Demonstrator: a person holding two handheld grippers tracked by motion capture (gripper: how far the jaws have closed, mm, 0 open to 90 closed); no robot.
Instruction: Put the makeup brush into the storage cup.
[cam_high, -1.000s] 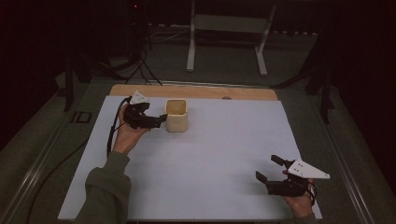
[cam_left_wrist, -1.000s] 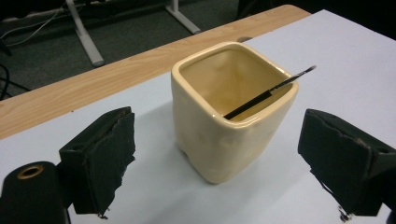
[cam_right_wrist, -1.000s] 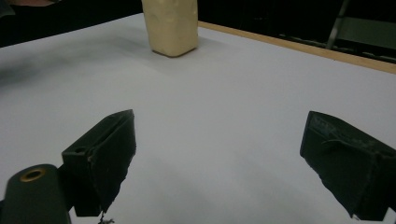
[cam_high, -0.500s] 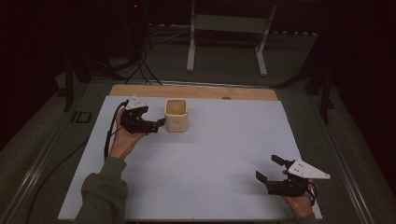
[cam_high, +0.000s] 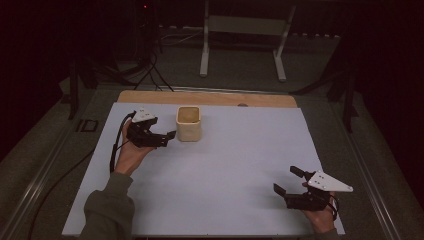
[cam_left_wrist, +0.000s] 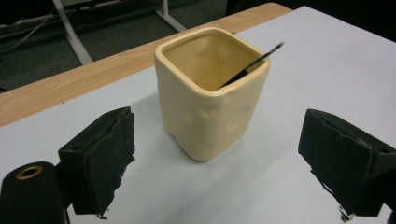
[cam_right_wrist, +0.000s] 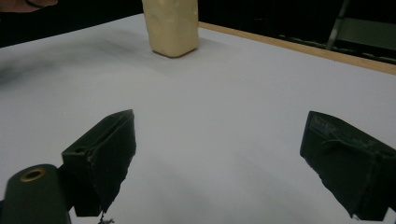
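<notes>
Cream cup (cam_left_wrist: 212, 93) is lined up just ahead of the released left tongs (cam_high: 167, 139), ready to be gripped.

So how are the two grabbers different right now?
The left gripper sits at the far side of the table, right beside the cream cup; the right gripper sits at the near edge, far from the cup. Both are open and hold nothing.
</notes>
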